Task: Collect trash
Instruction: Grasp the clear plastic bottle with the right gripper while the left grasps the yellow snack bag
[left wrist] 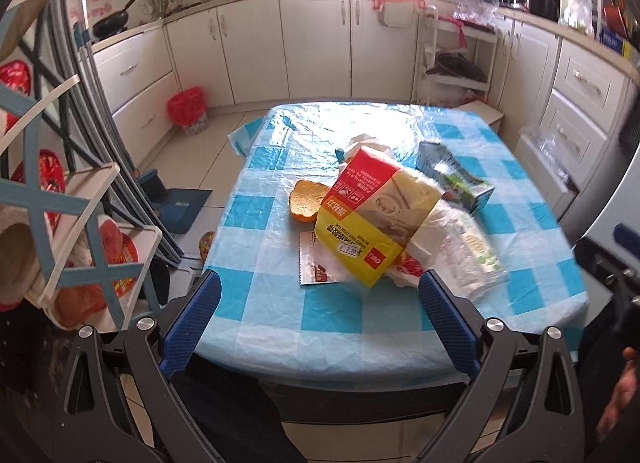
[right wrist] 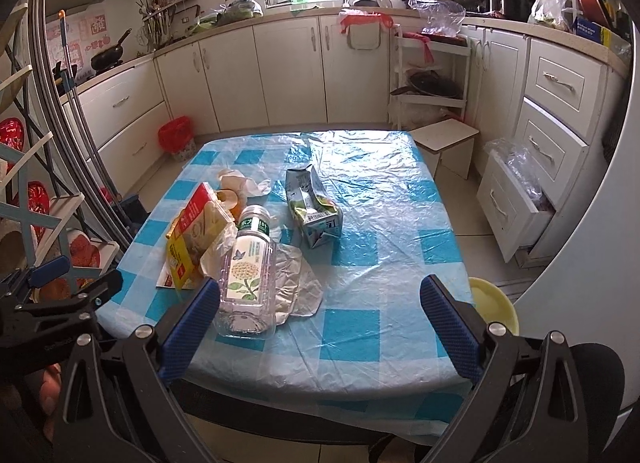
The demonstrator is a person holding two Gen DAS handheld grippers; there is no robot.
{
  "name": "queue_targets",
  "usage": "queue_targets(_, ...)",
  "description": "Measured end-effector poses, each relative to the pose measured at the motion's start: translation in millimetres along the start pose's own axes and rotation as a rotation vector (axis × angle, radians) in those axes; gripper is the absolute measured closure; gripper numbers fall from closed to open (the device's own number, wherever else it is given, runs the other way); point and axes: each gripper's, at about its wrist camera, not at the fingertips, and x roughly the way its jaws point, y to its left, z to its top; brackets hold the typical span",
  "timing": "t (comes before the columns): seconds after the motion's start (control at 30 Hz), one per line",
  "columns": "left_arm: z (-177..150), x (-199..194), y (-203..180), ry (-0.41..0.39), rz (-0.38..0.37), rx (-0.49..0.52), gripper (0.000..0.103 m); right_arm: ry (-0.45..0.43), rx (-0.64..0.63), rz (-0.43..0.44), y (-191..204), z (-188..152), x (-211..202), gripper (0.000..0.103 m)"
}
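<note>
Both jaws spread wide, empty: our left gripper (left wrist: 320, 319), right gripper (right wrist: 320, 323). Trash clustered on checked tablecloth (right wrist: 384, 223): clear plastic bottle (right wrist: 248, 271) beside right gripper's left finger, yellow-red package (left wrist: 368, 219), crushed carton (right wrist: 314, 207), orange peel (left wrist: 308, 199). Tablecloth's right half bare; red-lined bin (right wrist: 176, 137) on floor, far left.

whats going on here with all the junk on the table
A person holds two grippers over a table strewn with trash. Both the left gripper and right gripper are open and hold nothing. On the checked cloth lie a clear plastic bottle, a red-and-yellow packet, a crushed carton and crumpled wrappers. Nothing has been picked up yet.
</note>
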Motion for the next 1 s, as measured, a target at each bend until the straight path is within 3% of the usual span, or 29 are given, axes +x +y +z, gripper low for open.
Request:
queue_targets(0.27, -4.2, 51.1, -30.2, 0.001, 0.048, 0.166, 0.008, 0.016, 0.023, 0.011, -7.9, 13.3, 20.3, 0.007)
queue_targets(0.47, -6.0, 70.9, -45.0, -0.016, 0.043, 0.235, 0.016, 0.053, 0.056, 0.015, -17.7, 9.9, 33.7, 0.007)
queue_targets(0.6, -4.9, 80.8, -49.3, -0.017, 0.002, 0.255, 0.040, 0.075, 0.059, 0.020, -18.6, 5.3, 38.7, 0.007)
queue_targets(0.67, -3.3, 86.1, -48.3, -0.001, -0.040, 0.248, 0.058, 0.084, 0.059, 0.028, -17.3, 3.6, 39.6, 0.007)
queue_targets(0.73, -1.4, 88.8, -47.9, 0.013, -0.081, 0.233, 0.085, 0.091, 0.056, 0.038, -14.5, 2.5, 40.8, 0.007)
queue_targets(0.83, 1.8, 85.5, -43.4, 0.010, -0.128, 0.194, 0.096, 0.104, 0.043, 0.057, -7.9, 0.8, 43.5, 0.007)
queue_targets(1.0, 9.2, 74.2, -21.7, 0.006, -0.223, 0.078, 0.101, 0.137, 0.012, 0.107, 10.2, -0.9, 52.2, 0.007)
